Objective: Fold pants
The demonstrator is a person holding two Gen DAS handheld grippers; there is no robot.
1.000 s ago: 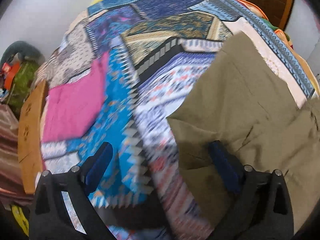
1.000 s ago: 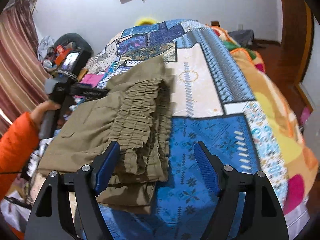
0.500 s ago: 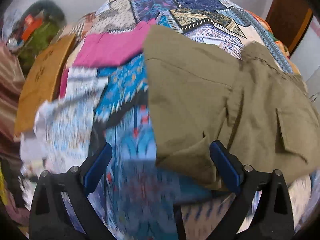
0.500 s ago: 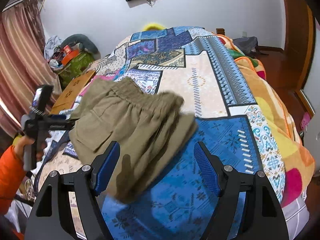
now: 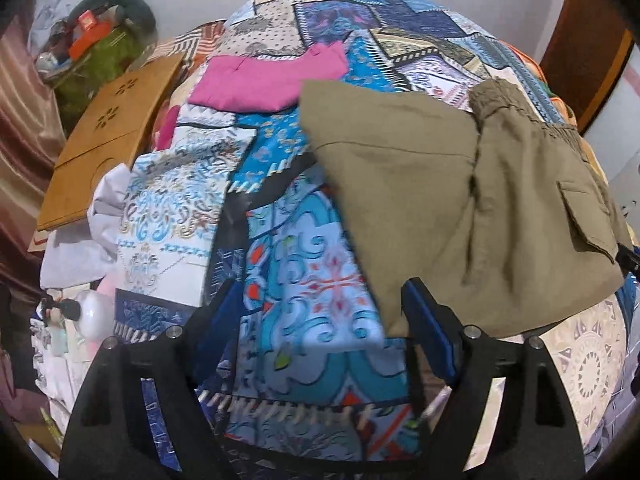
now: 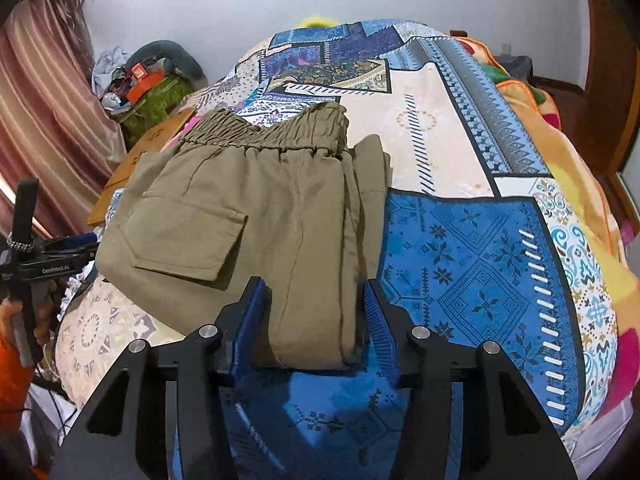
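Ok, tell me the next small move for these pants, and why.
Probably draw the right gripper back off the pants. They already lie folded into a compact stack on the bedspread, waistband on top, and both grippers are open: the left gripper has only its right finger at the fabric's edge. If the lower layer jutting out bothers you, nudge it in first.

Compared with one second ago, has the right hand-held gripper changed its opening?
Yes. The right hand-held gripper has narrowed: its blue pads, earlier wide apart over the bedspread, now flank the folded pants closely.
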